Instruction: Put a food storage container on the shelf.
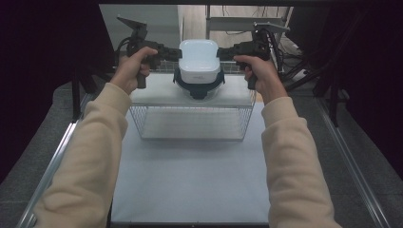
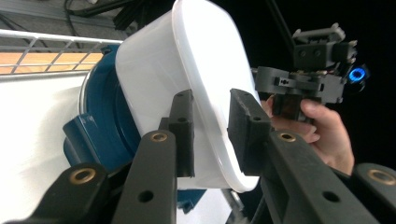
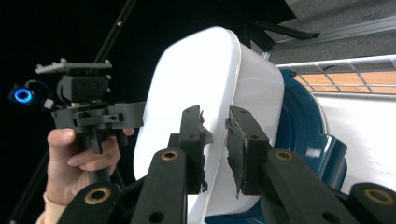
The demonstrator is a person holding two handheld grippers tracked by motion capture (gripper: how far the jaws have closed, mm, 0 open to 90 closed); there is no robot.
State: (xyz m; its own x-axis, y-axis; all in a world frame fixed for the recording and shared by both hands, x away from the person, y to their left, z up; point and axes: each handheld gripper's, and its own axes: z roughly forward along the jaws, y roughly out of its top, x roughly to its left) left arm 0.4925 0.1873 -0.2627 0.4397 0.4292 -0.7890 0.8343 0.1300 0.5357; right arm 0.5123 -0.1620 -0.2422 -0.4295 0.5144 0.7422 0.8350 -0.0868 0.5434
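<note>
Here the white rounded-square plastic container (image 1: 199,61) sits upside-down over a dark blue round-bodied appliance base (image 1: 199,88), which rests on the white top of a wire-mesh basket rack (image 1: 192,121) at the far middle of the white counter (image 1: 190,180).

The left claw (image 1: 177,53) reaches in level from the left and straddles the container's left rim. In the left gripper view (image 2: 210,135) its two black jaws stand narrowly apart with the white rim between them; one pad (image 2: 245,128) lies on the flat outer face, the other against the side wall, so the claw has hold of the rim.

The right claw (image 1: 221,53) comes in level from the right at the same height. In the right gripper view (image 3: 215,149) its jaws are nearly closed on the opposite rim, the ragged foam pads (image 3: 236,154) pressing the white plastic from both sides.

Each claw is carried by a hand (image 1: 129,71) in a cream sleeve (image 1: 90,156). Dark curtains flank the counter, and cables lie on the floor behind the rack.
</note>
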